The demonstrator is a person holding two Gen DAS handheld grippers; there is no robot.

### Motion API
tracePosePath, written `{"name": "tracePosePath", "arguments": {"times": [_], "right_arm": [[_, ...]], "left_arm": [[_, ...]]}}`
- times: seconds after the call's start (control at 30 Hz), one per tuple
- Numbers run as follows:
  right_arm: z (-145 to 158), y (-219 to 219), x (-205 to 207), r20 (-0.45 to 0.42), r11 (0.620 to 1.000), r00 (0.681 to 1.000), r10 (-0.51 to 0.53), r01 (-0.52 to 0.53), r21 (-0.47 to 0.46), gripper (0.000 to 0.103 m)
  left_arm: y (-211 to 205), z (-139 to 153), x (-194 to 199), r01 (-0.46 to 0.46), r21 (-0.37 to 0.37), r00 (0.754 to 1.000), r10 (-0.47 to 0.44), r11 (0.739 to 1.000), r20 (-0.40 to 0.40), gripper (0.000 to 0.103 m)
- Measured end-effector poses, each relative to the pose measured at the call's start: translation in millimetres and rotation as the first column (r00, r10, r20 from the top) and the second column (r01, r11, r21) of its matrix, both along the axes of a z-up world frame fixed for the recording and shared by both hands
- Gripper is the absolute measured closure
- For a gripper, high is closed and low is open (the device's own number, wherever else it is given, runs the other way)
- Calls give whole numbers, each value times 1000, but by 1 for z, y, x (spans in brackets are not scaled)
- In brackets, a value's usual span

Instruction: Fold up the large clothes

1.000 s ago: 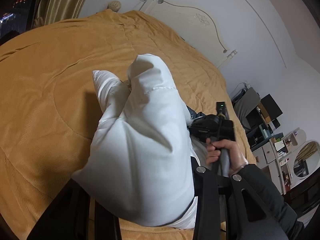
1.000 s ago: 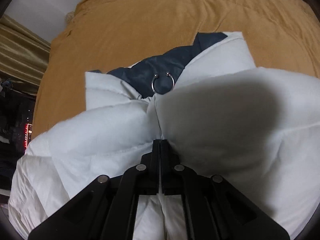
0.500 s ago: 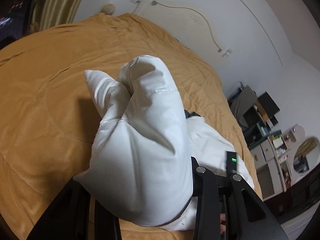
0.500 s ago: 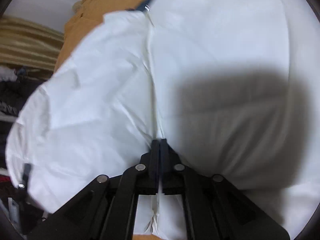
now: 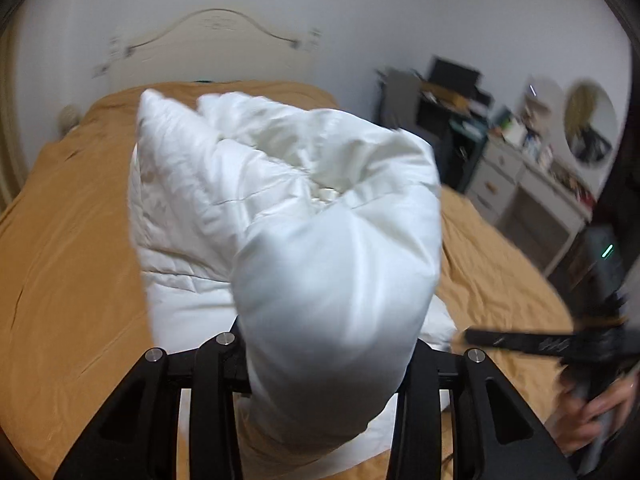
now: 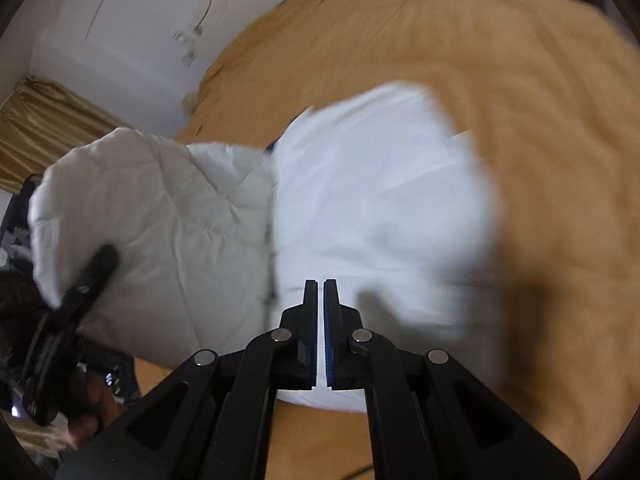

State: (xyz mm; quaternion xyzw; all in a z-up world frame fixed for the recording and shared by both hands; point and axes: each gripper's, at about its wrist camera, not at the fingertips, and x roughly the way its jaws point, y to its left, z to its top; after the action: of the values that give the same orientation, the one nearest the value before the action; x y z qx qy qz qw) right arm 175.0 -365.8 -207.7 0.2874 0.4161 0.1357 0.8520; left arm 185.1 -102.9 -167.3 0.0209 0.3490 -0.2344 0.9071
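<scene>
1. White puffy jacket [image 5: 320, 240] bunched up over the mustard bedspread [image 5: 72, 260], one end lifted; dark blue lining barely peeks at a seam in the right wrist view.
2. Left gripper [image 5: 324, 344] clamped on a thick padded fold of the jacket, jaws held partly apart by the bulk.
3. Right gripper [image 6: 320, 308]: jaws just starting to part, only a thin slit between them; nothing gripped, white fabric shows behind the slit.
4. Right hand [image 5: 596, 412] on its handle at the frame's lower right edge, blurred.
5. Headboard [image 5: 208, 44] against the white wall; dresser [image 5: 532, 184] with round mirror at right.
6. No readable writing; everything is blurred.
</scene>
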Motion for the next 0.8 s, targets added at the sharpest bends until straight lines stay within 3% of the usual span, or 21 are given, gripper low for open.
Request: {"name": "tracePosePath", "arguments": {"times": [0.1,0.13,0.2,0.23,0.27,0.3,0.33,0.43,0.53,0.63,0.73,0.8], "right_arm": [[13,-37,-25,-23,988,995,-94,90,-122,98],[17,-41,-23,-30,983,993,-114,108,-145,95],[18,-60,-25,-41,977,990,-138,130,-167,82],[30,-88,-61,-41,977,989,-139,130,-168,66],[36,-90,-51,-36,977,990,-134,126,-174,56],[44,-85,-41,-24,975,992,-121,114,-189,54],[58,-84,-39,-5,976,996,-91,88,-201,53],[94,-53,20,48,977,997,69,-57,-208,53],[112,-10,80,38,954,962,270,-261,-149,53],[101,30,127,-11,918,927,374,-372,-140,53],[58,47,159,-186,894,941,282,-328,-304,55],[27,40,170,-268,912,933,240,-312,-268,56]], "left_arm": [[-58,-40,6,112,55,990,-107,992,-96,63],[-73,-54,8,144,67,982,-134,987,-131,55],[-99,-78,4,211,111,971,-194,971,-142,51],[-107,-86,-2,233,135,968,-216,963,-126,48],[-114,-91,-7,245,162,967,-229,956,-112,47],[-117,-95,-13,252,180,966,-237,951,-102,46],[-119,-97,-15,250,185,967,-236,950,-98,46],[-119,-103,-19,249,185,967,-235,951,-96,46],[-110,-106,-24,265,188,963,-250,946,-100,46],[-101,-107,-27,284,180,958,-270,942,-102,44],[-85,-102,-23,330,162,943,-317,930,-104,44],[-70,-93,-31,400,140,915,-385,906,-121,44]]}}
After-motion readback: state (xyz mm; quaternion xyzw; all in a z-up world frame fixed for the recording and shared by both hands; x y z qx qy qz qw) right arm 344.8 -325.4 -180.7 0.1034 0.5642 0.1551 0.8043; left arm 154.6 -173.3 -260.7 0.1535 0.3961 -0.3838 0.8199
